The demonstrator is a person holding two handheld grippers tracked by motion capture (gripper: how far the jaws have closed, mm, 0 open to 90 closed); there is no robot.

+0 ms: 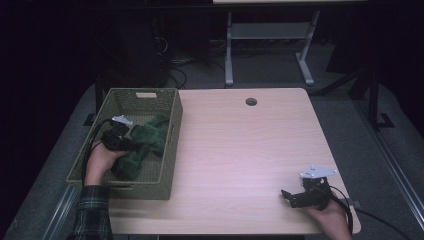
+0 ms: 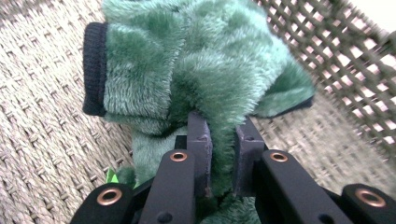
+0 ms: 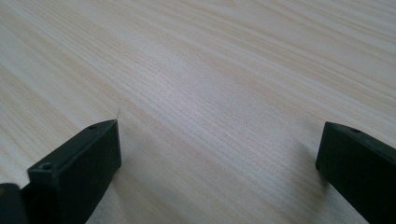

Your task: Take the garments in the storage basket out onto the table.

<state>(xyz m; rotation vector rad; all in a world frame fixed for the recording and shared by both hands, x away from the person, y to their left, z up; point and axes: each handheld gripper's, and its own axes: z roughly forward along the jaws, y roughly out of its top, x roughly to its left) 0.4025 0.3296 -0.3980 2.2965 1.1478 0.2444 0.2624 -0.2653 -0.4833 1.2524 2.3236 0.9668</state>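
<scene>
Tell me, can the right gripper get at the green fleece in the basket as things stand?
Probably not without a long reach: the right gripper rests at the table's near right, the fleece lies in the basket far left, already pinched by the left gripper.

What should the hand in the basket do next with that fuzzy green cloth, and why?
Probably lift it straight up. The left gripper is pinched on a fold of the green fleece garment, which lies on the floor of the woven basket, so raising it should clear the walls.
</scene>
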